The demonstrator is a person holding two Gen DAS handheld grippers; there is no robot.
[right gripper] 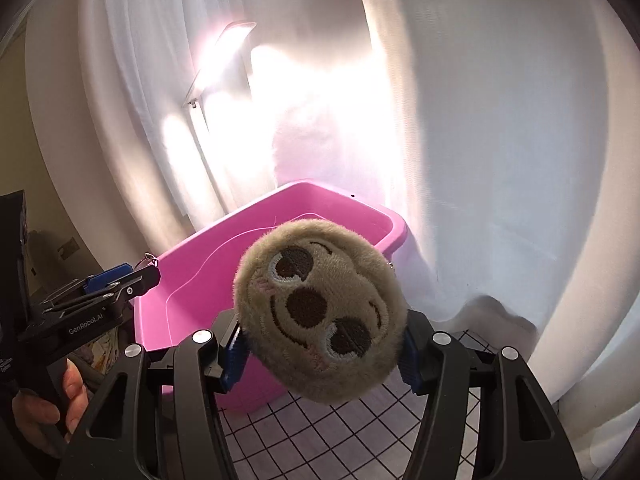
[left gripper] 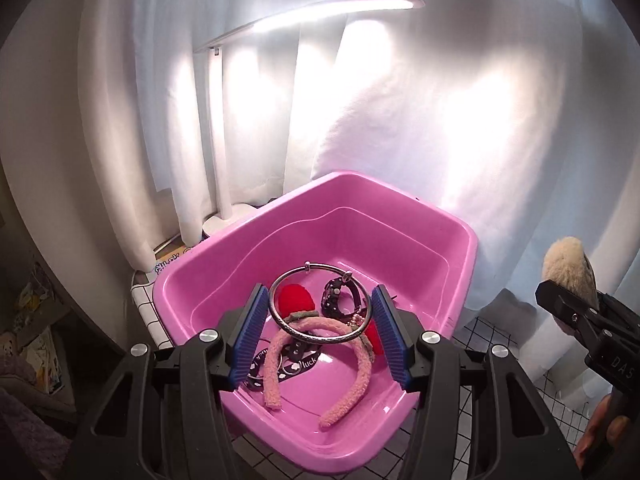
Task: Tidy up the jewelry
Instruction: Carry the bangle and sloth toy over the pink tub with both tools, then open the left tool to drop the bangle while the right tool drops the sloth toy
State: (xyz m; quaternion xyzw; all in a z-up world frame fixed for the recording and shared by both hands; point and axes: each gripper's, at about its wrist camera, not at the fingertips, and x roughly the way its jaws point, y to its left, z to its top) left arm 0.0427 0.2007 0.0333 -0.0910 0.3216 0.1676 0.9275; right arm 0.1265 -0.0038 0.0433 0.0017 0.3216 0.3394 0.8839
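Observation:
My left gripper point(left gripper: 320, 320) is shut on a silver metal bangle point(left gripper: 271, 304), held between its blue pads above the pink tub point(left gripper: 400, 240). In the tub lie a pink fuzzy headband point(left gripper: 276, 364), a red pompom point(left gripper: 296, 300), a black studded bracelet point(left gripper: 336, 300) and a black "luck" ribbon point(left gripper: 304, 364). My right gripper point(right gripper: 320, 344) is shut on a round beige plush sloth face point(right gripper: 316, 308), held in the air just right of the tub point(right gripper: 192, 292). The left gripper point(right gripper: 124, 280) shows at the tub's left edge in the right wrist view. The plush point(left gripper: 570, 264) shows at the far right of the left wrist view.
A lit white desk lamp point(left gripper: 320, 12) stands behind the tub against a white curtain point(left gripper: 480, 120). A white cloth with a black grid point(right gripper: 320, 440) covers the table. A person's hand point(right gripper: 72, 392) grips the left tool's handle. Clutter lies low at the left point(left gripper: 36, 340).

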